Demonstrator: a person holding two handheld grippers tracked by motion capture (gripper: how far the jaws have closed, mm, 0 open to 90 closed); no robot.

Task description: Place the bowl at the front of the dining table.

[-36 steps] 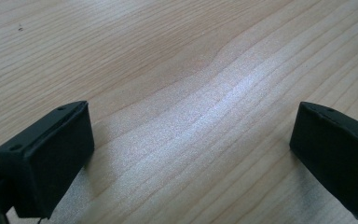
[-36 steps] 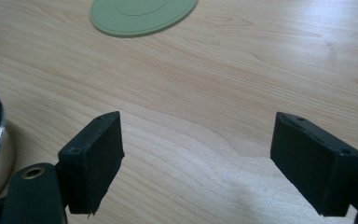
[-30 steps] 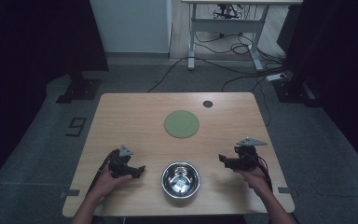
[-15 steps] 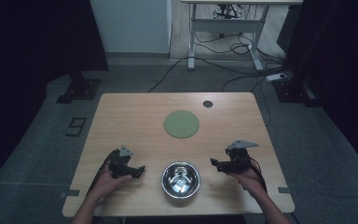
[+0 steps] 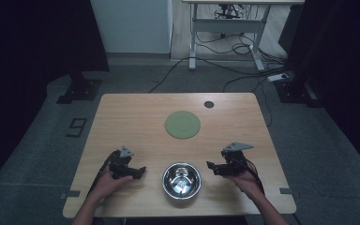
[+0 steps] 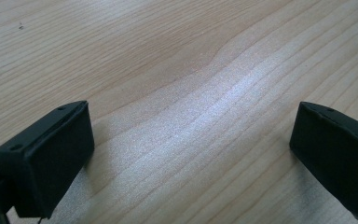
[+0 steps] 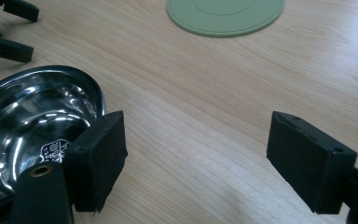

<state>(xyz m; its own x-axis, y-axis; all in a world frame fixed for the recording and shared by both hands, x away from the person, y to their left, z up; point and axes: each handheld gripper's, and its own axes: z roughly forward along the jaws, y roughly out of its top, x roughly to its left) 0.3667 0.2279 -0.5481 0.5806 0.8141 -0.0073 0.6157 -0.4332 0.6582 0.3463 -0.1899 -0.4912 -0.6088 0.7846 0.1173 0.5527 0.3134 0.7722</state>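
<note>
Right gripper (image 5: pixel 212 167), jaws wide apart and empty, just right of round polished steel bowl (image 5: pixel 182 180); in the right gripper view, one pad (image 7: pixel 100 156) beside the bowl's rim, touching or not cannot be told. Left gripper (image 5: pixel 139 172), jaws likewise spread with bare wood between, near the bowl's left side, apart from it. Bowl upright at near edge of light wooden table (image 5: pixel 131 117). Flat green round mat (image 5: pixel 183 124) farther back, well apart.
</note>
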